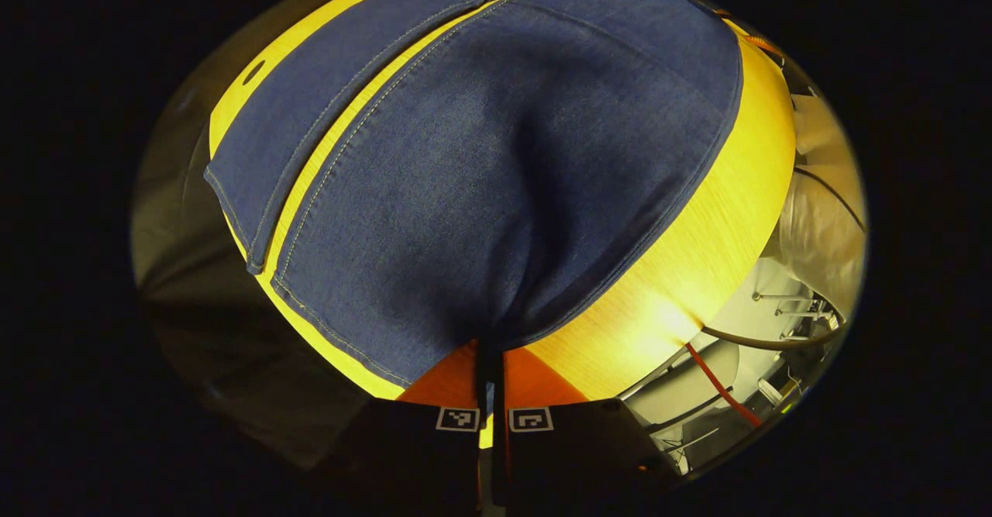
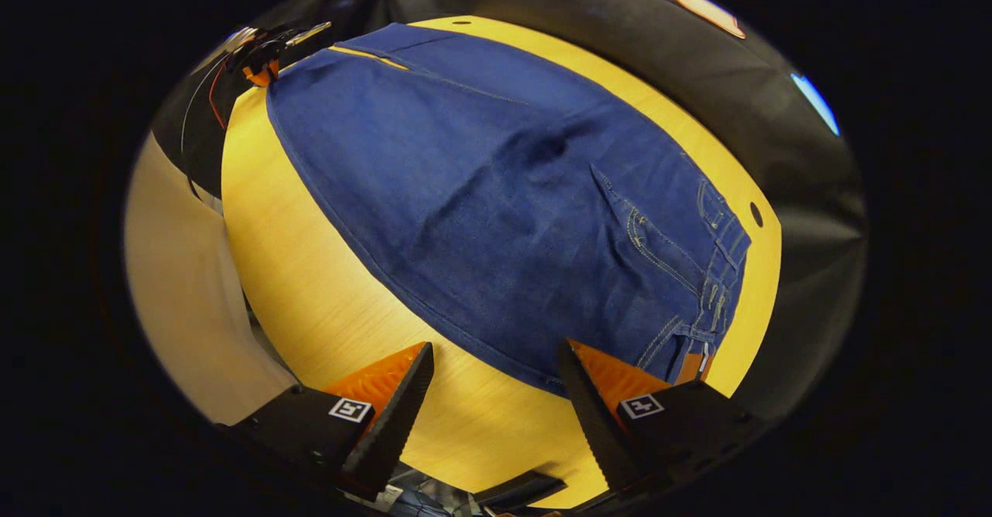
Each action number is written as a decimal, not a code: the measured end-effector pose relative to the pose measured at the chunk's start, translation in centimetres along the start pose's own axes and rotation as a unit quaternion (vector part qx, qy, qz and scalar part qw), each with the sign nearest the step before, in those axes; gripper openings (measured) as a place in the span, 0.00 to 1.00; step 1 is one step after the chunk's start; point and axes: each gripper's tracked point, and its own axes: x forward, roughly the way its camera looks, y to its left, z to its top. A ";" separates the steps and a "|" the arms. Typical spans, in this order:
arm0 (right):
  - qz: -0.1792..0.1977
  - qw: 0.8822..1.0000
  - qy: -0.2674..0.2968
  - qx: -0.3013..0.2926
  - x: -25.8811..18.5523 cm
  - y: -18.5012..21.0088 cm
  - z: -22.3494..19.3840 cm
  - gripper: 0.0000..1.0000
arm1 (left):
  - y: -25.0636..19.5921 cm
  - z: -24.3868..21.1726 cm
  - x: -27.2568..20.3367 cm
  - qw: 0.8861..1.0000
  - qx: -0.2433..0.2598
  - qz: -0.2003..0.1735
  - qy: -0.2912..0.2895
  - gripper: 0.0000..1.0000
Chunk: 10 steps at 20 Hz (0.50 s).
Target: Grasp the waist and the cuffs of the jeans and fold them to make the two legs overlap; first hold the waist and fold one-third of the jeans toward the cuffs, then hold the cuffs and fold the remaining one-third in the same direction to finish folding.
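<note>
Jeans [image 2: 496, 215] flat on counter [image 2: 325, 300]. Left hand-held gripper [image 1: 490, 370] clamped on cuff-end edge; right hand-held gripper [image 2: 496, 393] agape near waist [image 2: 717, 269]. Risk: lopsided pull skews fold.

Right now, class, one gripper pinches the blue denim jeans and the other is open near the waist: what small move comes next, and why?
Probably ease the right gripper forward and close it on the waistband of the blue denim jeans. Its fingers stand wide apart over the yellow wooden table, gripping nothing, while the left gripper already pinches the denim.
</note>
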 end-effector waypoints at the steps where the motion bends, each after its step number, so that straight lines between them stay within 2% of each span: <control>1: 0.005 1.000 0.001 -0.002 0.3 0.2 0.1 1.00 | 0.0 0.0 -0.1 1.000 -0.002 0.001 0.003 0.00; 4: 0.031 0.999 0.013 -0.018 1.1 1.0 0.0 1.00 | -0.1 0.0 0.0 1.000 -0.006 0.004 0.008 0.00; 6: 0.048 0.999 0.017 -0.018 1.2 1.5 0.1 0.92 | 0.0 0.1 -0.1 1.000 -0.007 0.007 0.009 0.00; 7: 0.063 0.998 0.027 -0.014 1.3 1.9 -0.2 0.95 | -0.1 0.0 -0.1 1.000 -0.008 0.009 0.010 0.00; 8: 0.065 0.998 0.024 -0.011 1.5 1.6 0.1 0.93 | -0.1 0.0 -0.1 1.000 -0.009 0.010 0.010 0.00; 10: 0.065 0.997 0.027 -0.010 1.5 1.4 0.1 0.97 | 0.0 0.1 0.0 1.000 -0.010 0.012 0.011 0.00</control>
